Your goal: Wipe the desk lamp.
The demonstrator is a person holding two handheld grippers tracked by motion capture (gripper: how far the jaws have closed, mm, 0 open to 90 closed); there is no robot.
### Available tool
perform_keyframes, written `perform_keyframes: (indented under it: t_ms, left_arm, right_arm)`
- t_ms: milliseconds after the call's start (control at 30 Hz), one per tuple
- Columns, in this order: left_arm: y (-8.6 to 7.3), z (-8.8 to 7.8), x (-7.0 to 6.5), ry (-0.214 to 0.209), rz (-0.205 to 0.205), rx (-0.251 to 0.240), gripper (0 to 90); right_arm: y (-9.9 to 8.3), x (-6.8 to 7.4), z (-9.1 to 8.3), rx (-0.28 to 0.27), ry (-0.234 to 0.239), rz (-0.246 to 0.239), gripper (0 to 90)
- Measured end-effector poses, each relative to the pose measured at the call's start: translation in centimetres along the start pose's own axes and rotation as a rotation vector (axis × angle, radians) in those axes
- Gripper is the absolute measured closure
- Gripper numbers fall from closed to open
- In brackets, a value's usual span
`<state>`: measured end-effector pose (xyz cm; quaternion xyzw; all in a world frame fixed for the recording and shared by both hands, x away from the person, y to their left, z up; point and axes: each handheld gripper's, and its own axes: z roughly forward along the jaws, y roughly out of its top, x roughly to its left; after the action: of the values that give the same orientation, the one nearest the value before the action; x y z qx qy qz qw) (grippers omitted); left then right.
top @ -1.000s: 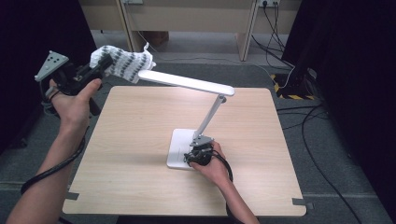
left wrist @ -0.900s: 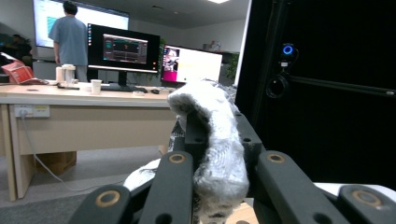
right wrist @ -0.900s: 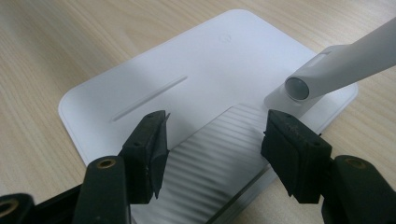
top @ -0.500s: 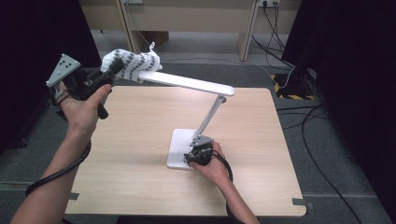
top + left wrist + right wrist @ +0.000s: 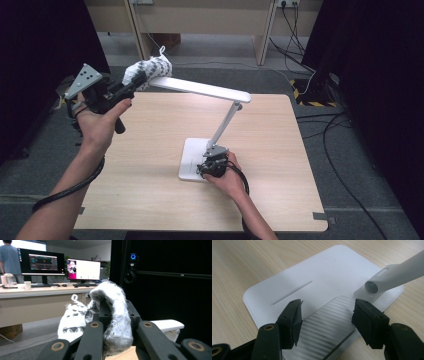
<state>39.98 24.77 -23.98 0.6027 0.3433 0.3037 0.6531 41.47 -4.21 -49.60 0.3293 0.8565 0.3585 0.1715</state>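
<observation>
Jaws of the right gripper (image 5: pixel 325 322) are spread apart and pressed down on the white lamp base (image 5: pixel 192 155) near the table's (image 5: pixel 150 200) front edge (it must be kept pinned). Farther off, the left gripper (image 5: pixel 135 80) is clamped on a patterned cloth (image 5: pixel 150 67), which should be wiped evenly along the lamp head (image 5: pixel 200 89).

I see a white desk lamp (image 5: pixel 212 127) standing on the table. Its flat base (image 5: pixel 317 282) lies on the wood, its thin arm leans up, and its long head sticks out level. A soft white cloth with dark spots (image 5: pixel 148 70) is bunched up at the head's far tip.
</observation>
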Motion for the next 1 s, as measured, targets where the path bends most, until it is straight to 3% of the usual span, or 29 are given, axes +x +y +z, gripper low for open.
perform_keyframes:
  t_ms: [233,1000]
  left_arm:
    - [-0.6,0.8,-1.1,-0.037,0.004,0.023,79.9]
    - [-2.0,2.8,-3.6,-0.097,0.012,0.064,79.9]
  right_arm:
    - [0.0,0.0,0.0,-0.001,0.001,0.0,40.6]
    - [0.0,0.0,0.0,-0.004,0.001,-0.004,40.8]
